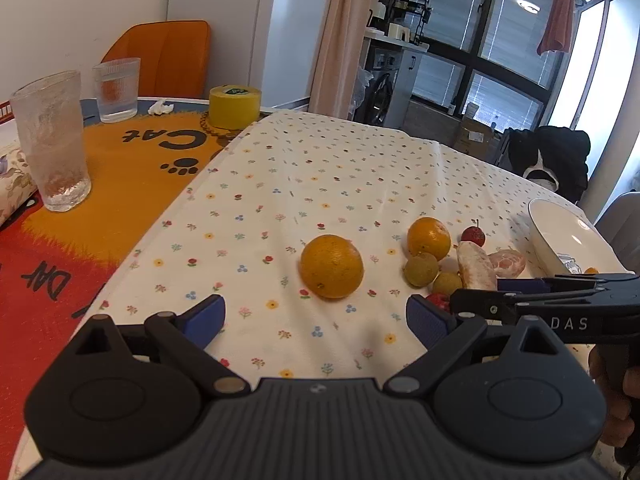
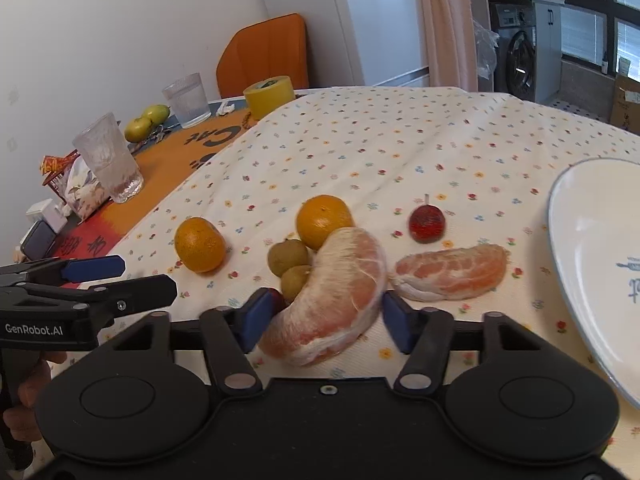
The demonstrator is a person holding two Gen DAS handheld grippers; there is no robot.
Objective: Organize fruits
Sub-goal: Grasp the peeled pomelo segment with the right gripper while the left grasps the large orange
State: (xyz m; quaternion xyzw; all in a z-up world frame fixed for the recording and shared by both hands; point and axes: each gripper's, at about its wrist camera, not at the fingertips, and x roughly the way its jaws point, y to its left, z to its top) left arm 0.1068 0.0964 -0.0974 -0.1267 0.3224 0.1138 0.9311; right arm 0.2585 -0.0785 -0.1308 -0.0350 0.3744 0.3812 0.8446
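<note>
While the white plate (image 2: 580,248) at the right edge of the flowered cloth (image 2: 380,140) shows only its blue print in the right wrist view, the left wrist view catches a small orange bit at its near rim that is too little to name. Two drinking glasses stand on the orange mat at the far left, the tall frosted glass (image 1: 52,140) with only a pale residue at its bottom and the ribbed glass (image 1: 117,90) behind it looking empty of anything but clear contents I cannot tell. All the fruit lies on the worktop cloth: a big orange (image 1: 332,266) alone, a second orange (image 2: 324,220) just behind two small brownish-green fruits (image 2: 289,258), a red berry with a stem (image 2: 427,222), and two peeled pomelo segments. On the right gripper (image 2: 324,322) the jaws stand partly apart, around the near pomelo segment (image 2: 336,296), with its blue pads at either side of it; whether they press it I cannot tell. The other pomelo segment (image 2: 450,272) lies just beside, toward the plate. On the left gripper (image 1: 316,320) the jaws are wide apart and hold nothing, facing the big orange. A yellow tape roll (image 1: 235,106) sits at the cloth's far edge.
</note>
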